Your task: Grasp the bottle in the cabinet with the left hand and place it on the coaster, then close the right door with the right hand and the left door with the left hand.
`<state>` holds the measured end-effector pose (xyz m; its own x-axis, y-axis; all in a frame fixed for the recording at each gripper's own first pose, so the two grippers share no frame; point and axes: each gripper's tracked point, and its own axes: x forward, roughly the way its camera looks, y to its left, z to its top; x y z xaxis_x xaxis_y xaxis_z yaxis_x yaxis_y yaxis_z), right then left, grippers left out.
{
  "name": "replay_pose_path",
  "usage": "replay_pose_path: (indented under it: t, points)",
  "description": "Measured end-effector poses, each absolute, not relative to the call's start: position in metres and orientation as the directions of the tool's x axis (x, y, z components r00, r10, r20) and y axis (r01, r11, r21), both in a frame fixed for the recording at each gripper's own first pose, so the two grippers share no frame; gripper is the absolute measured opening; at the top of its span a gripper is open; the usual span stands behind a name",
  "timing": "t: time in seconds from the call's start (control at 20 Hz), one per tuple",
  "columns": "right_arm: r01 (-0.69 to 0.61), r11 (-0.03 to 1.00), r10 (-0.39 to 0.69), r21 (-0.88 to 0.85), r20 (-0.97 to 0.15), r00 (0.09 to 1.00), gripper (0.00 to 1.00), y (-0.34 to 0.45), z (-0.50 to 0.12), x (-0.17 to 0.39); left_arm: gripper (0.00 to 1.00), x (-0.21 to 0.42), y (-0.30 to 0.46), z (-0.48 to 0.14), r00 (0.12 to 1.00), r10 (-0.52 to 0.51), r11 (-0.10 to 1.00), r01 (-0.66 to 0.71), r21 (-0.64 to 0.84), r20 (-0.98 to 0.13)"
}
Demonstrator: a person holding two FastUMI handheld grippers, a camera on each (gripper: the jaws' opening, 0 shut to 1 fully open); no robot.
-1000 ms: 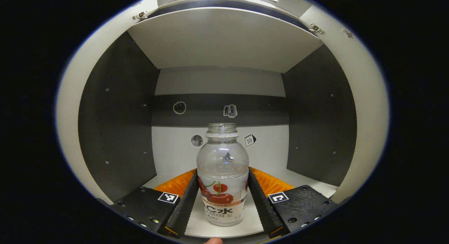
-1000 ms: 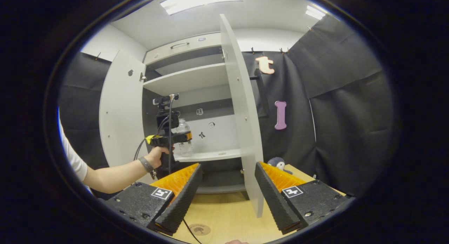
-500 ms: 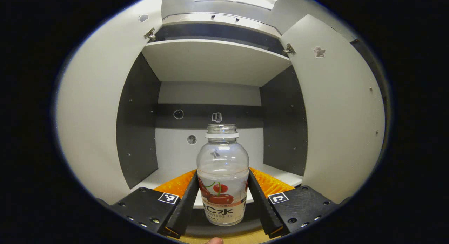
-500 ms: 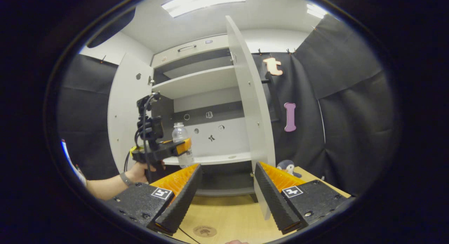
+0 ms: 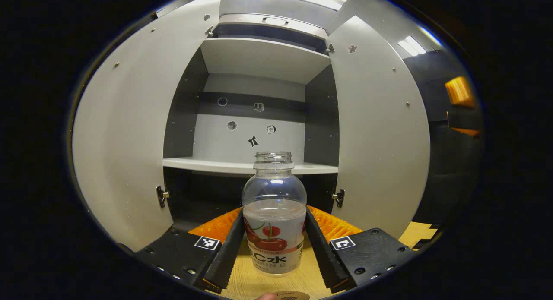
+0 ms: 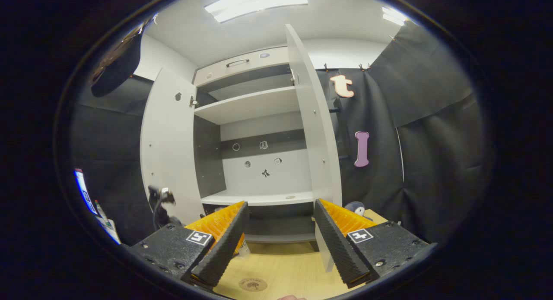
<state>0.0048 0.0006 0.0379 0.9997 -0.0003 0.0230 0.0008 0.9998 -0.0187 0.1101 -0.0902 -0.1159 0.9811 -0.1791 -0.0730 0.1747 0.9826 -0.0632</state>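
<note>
Bottle of clear plastic [image 5: 274,213], uncapped, with a cherry-printed label band, stands upright between the two fingers of the left gripper [image 5: 274,244], both fingers pressed against its sides. In the left gripper view its base hangs above the pale wooden tabletop [image 5: 242,282], with open air beneath it, and it is outside the tall white cabinet [image 5: 259,58], in front of the dark recess under the lower shelf. One round brown coaster [image 5: 290,296] shows at the very bottom edge of that view, just below the bottle; in the right gripper view the same coaster [image 6: 252,284] lies flat on the tabletop [image 6: 285,270] between the fingers of the right gripper [image 6: 280,244], whose fingers are spread wide apart with nothing between them. The cabinet has two white doors, both swung fully open: the left door [image 5: 125,131] and the right door [image 5: 380,131] flank the opening like wings, leaving a broad clear passage in front of the shelves. Two white shelves are visible, an upper shelf [image 5: 263,58] and a lower shelf [image 5: 242,165]. Five small stickers [image 5: 253,141] dot the back panel. In the right gripper view the right door [image 6: 315,131] is seen edge-on, its lower corner just above the tabletop, with a small grey plush toy [image 6: 355,207] near it by the black cloth wall [image 6: 432,153].
</note>
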Motion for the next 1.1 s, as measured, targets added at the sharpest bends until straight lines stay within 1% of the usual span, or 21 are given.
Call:
replay_pose_path:
  t: [0.05,0.15,0.2,0.25,0.3,0.35,0.4,0.45,0.5,0.6,0.65,0.8,0.85,1.0,1.05,1.1]
  points:
    - [0.000,1.000,0.000,-0.020,0.023,1.000,0.94,0.001,0.038,0.003,0.77,0.099,-0.092,-0.130,0.985,-0.159,0.986,0.155,-0.062,-0.072]
    - [-0.002,1.000,0.002,-0.031,0.021,1.000,0.94,0.002,0.038,0.002,0.77,0.081,-0.098,-0.160,0.988,-0.128,0.992,0.126,-0.028,-0.090]
    - [-0.005,0.999,0.006,-0.037,0.019,1.000,0.99,0.003,0.038,0.001,0.77,0.075,-0.104,-0.176,0.985,-0.136,0.991,0.134,-0.019,-0.104]
    - [-0.008,0.999,0.009,-0.043,0.012,1.000,0.94,0.003,0.036,0.000,0.77,0.068,-0.114,-0.191,0.978,-0.163,0.987,0.161,-0.027,-0.129]
    - [-0.010,0.999,0.010,-0.049,-0.002,1.000,0.99,0.002,0.032,0.000,0.77,0.062,-0.119,-0.206,0.973,-0.176,0.984,0.173,-0.035,-0.152]
    - [-0.009,0.999,0.008,-0.053,-0.017,1.000,0.99,0.001,0.028,-0.001,0.77,0.055,-0.122,-0.215,0.970,-0.176,0.984,0.173,-0.033,-0.168]
    - [-0.006,0.998,0.005,-0.057,-0.029,1.000,0.99,-0.001,0.026,-0.001,0.78,0.051,-0.121,-0.220,0.972,-0.164,0.986,0.163,-0.022,-0.168]
    - [-0.002,0.998,0.000,-0.059,-0.038,0.999,0.94,-0.003,0.024,-0.002,0.77,0.049,-0.118,-0.221,0.977,-0.146,0.989,0.147,-0.007,-0.159]
    - [0.000,0.998,-0.003,-0.061,-0.048,0.999,0.99,-0.004,0.022,-0.001,0.77,0.048,-0.116,-0.223,0.980,-0.134,0.991,0.136,0.005,-0.149]
    - [0.006,0.998,-0.010,-0.060,-0.057,0.998,0.99,-0.007,0.019,0.000,0.78,0.051,-0.118,-0.229,0.978,-0.143,0.989,0.145,0.001,-0.154]
    - [0.010,0.998,-0.013,-0.056,-0.063,0.998,0.94,-0.009,0.017,0.000,0.78,0.050,-0.115,-0.231,0.979,-0.131,0.991,0.134,0.007,-0.155]
    - [0.018,0.998,-0.022,-0.054,-0.071,0.997,0.94,-0.013,0.014,-0.001,0.77,0.045,-0.112,-0.240,0.982,-0.101,0.994,0.105,0.018,-0.160]
    - [0.021,0.998,-0.025,-0.057,-0.071,0.997,0.94,-0.014,0.014,-0.001,0.77,0.044,-0.111,-0.237,0.985,-0.103,0.994,0.106,0.019,-0.142]
    - [0.024,0.998,-0.028,-0.057,-0.078,0.997,0.94,-0.017,0.013,0.000,0.78,0.042,-0.110,-0.236,0.984,-0.107,0.994,0.112,0.022,-0.142]
    - [0.024,0.998,-0.028,-0.053,-0.078,0.997,0.94,-0.017,0.013,-0.001,0.80,0.041,-0.109,-0.234,0.985,-0.105,0.994,0.108,0.016,-0.137]
    - [0.025,0.998,-0.029,-0.050,-0.076,0.997,0.99,-0.017,0.013,0.000,0.80,0.040,-0.109,-0.234,0.984,-0.106,0.994,0.109,0.017,-0.140]
